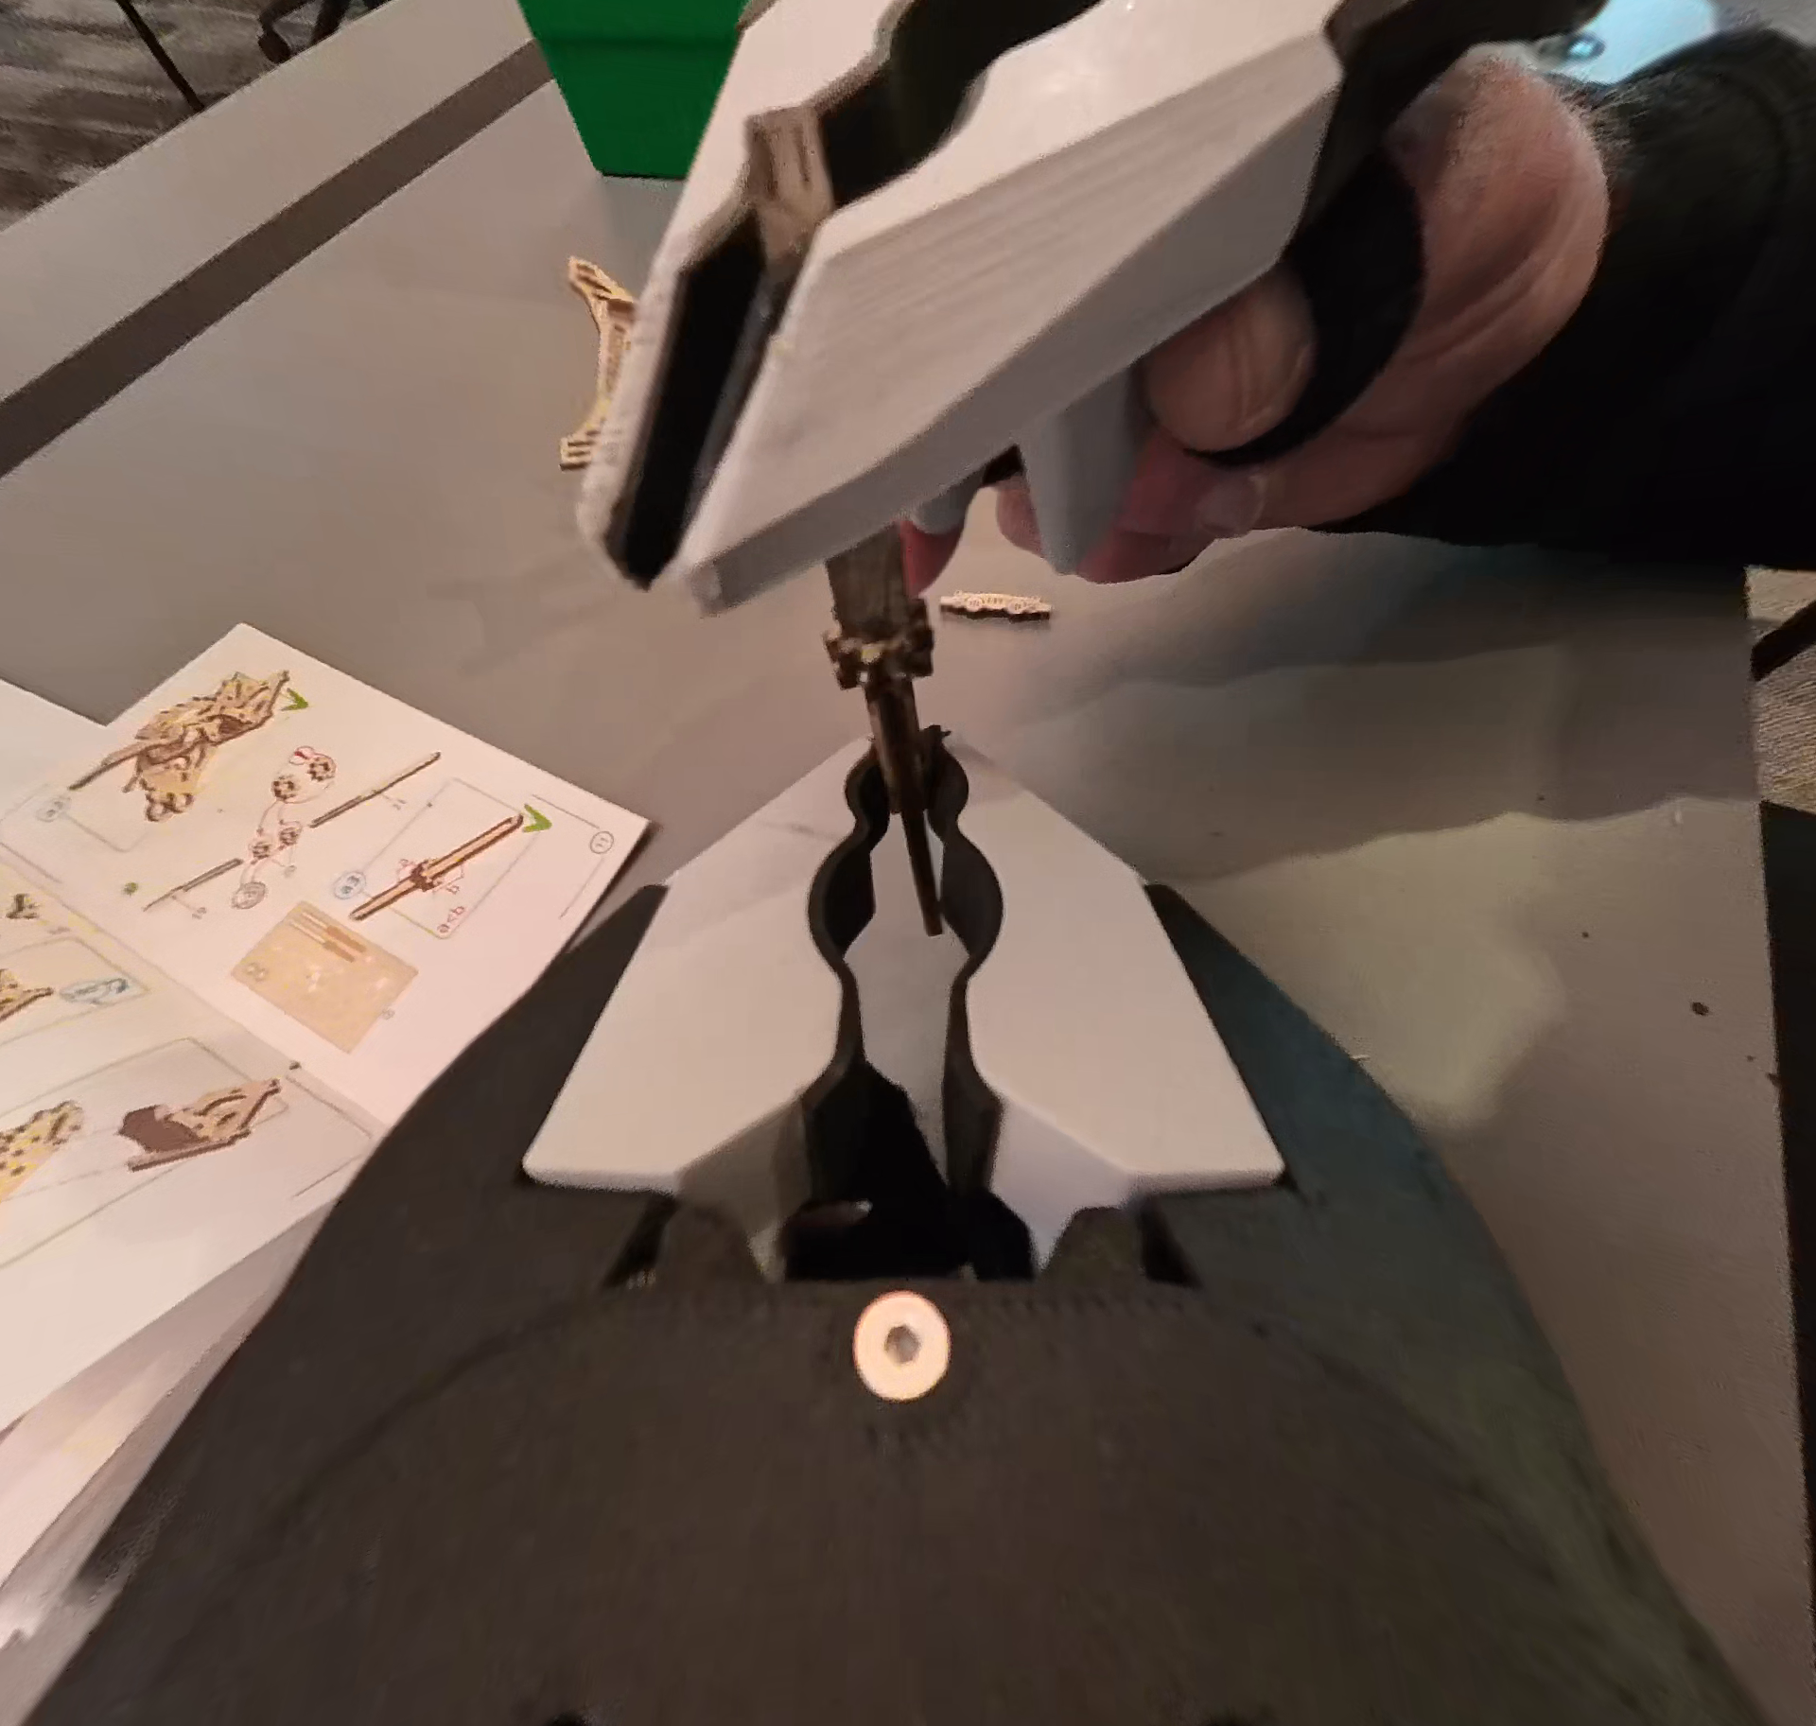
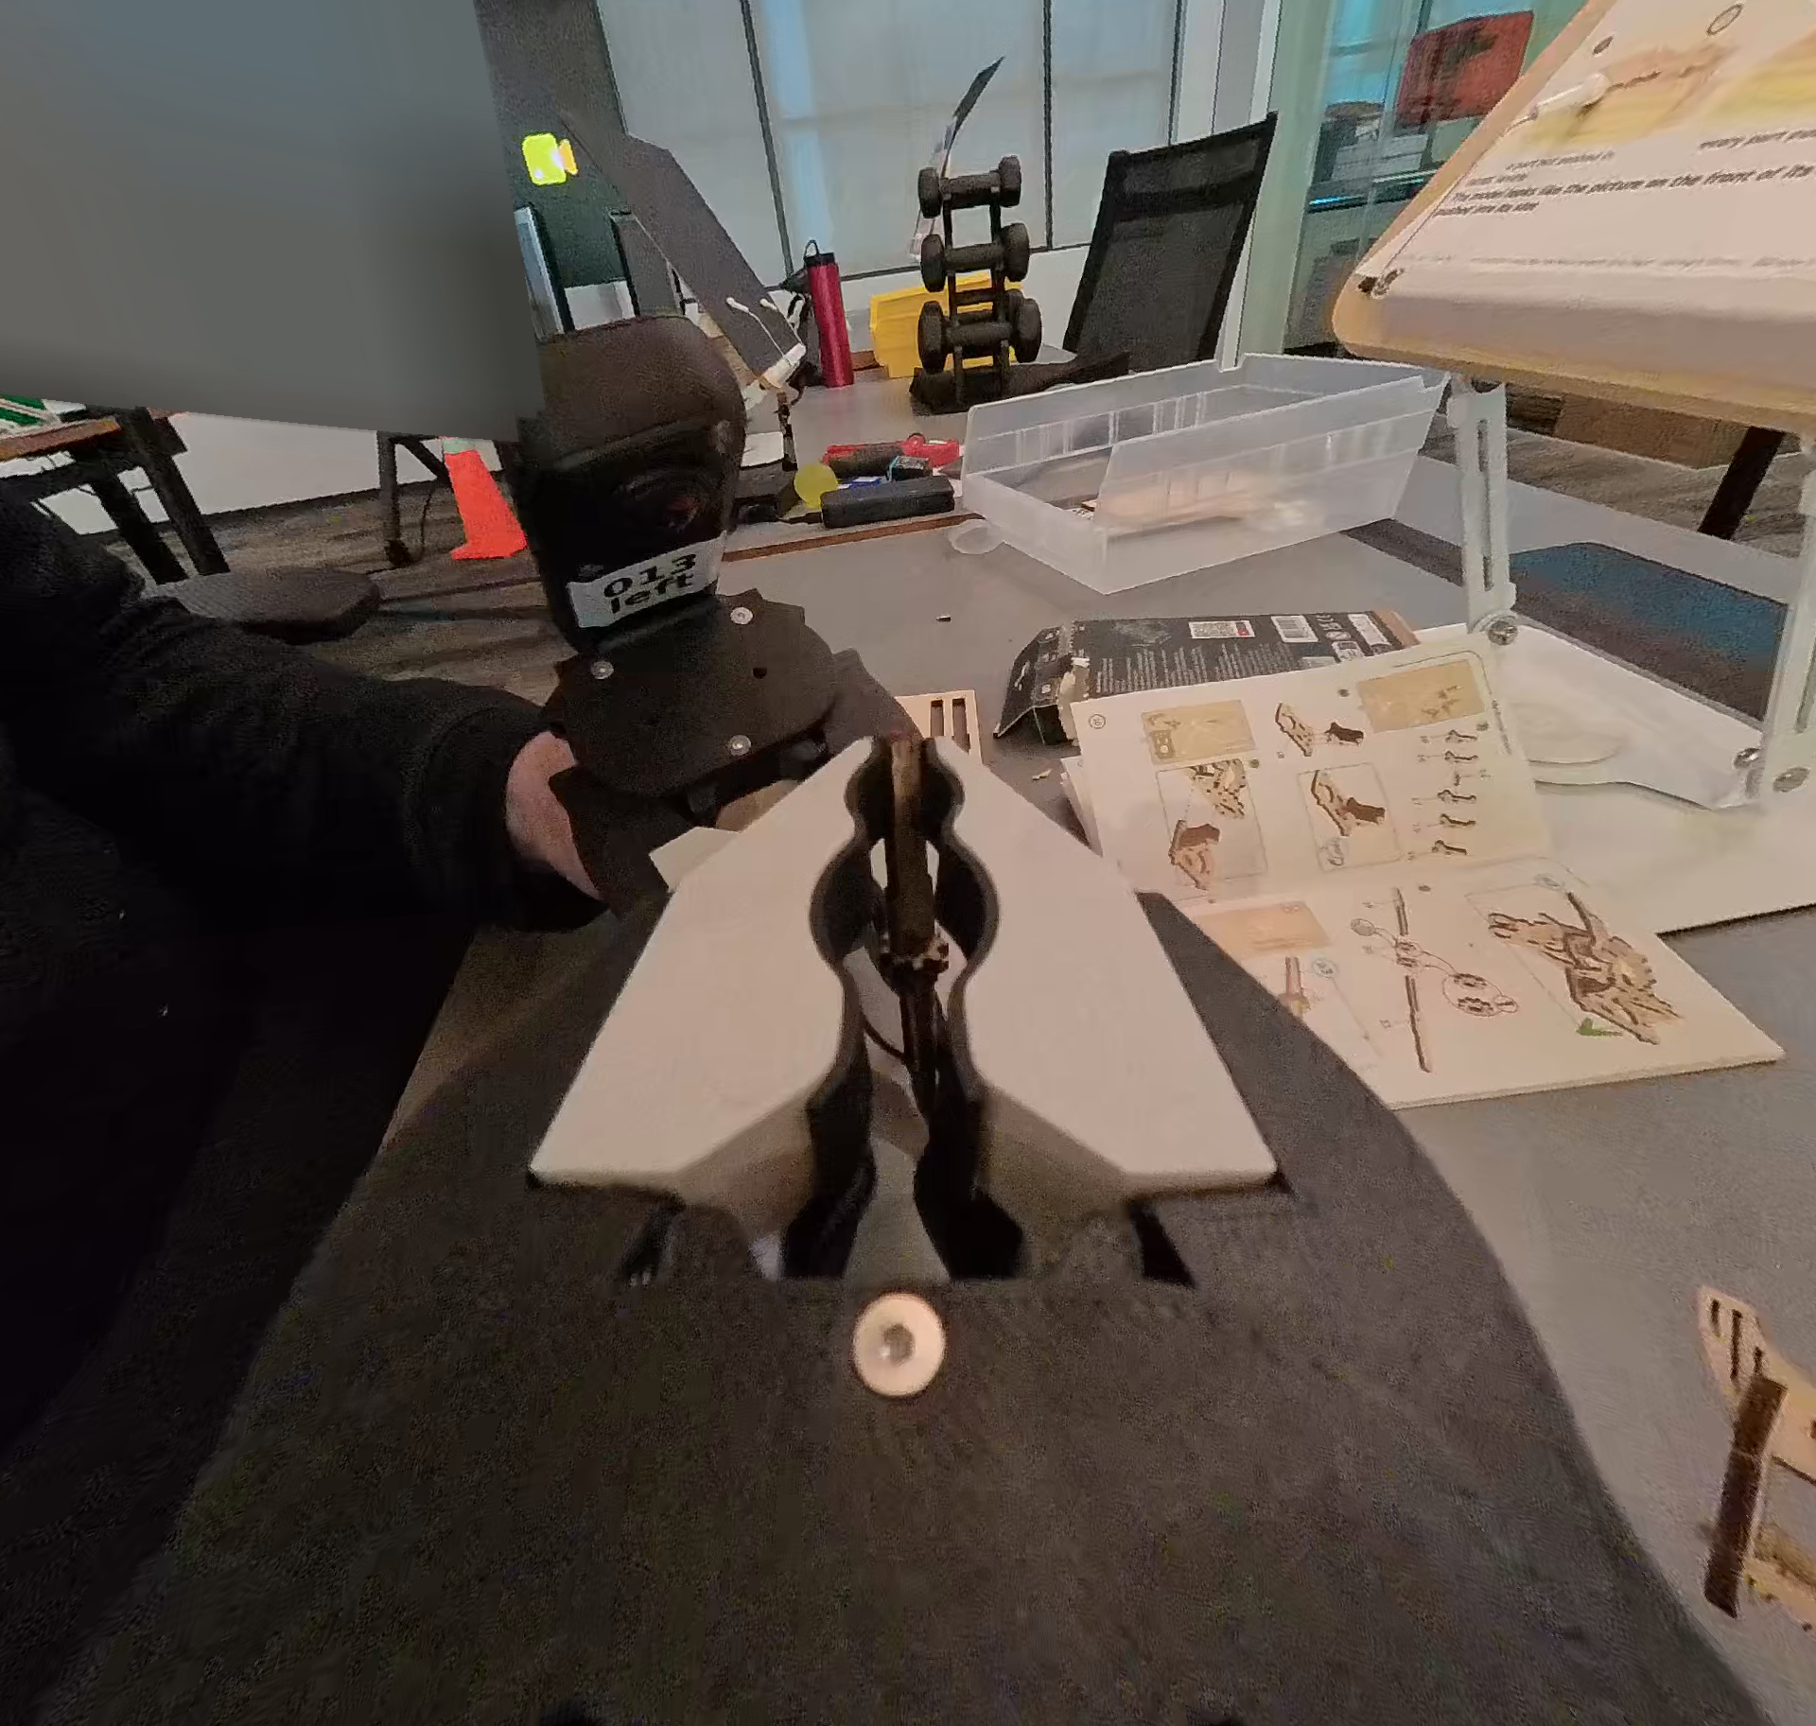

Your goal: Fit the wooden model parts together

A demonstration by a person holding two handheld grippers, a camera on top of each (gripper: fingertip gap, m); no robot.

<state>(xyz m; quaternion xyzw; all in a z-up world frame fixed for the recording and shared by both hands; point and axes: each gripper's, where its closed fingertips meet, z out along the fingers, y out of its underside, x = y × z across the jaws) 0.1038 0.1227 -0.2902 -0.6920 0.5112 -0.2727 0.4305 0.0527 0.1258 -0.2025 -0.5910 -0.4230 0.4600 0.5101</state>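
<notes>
Both left tongs (image 1: 909, 775) and right tongs (image 2: 904, 765) apparently clench one wooden rod assembly (image 1: 879, 667) between them.

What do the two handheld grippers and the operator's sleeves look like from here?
Both grippers match: the left gripper and right gripper have pale grey wedge-shaped fingers lined with wavy black pads, on a textured black body with a pale washer and screw. The left carries a black camera with a white label. Sleeves are black. No cables show.

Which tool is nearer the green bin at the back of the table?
Right. In the left wrist view the right tool sits out toward the green bin, clamping the wooden rod from above; the left tool grips the rod's near end, farther back.
</notes>
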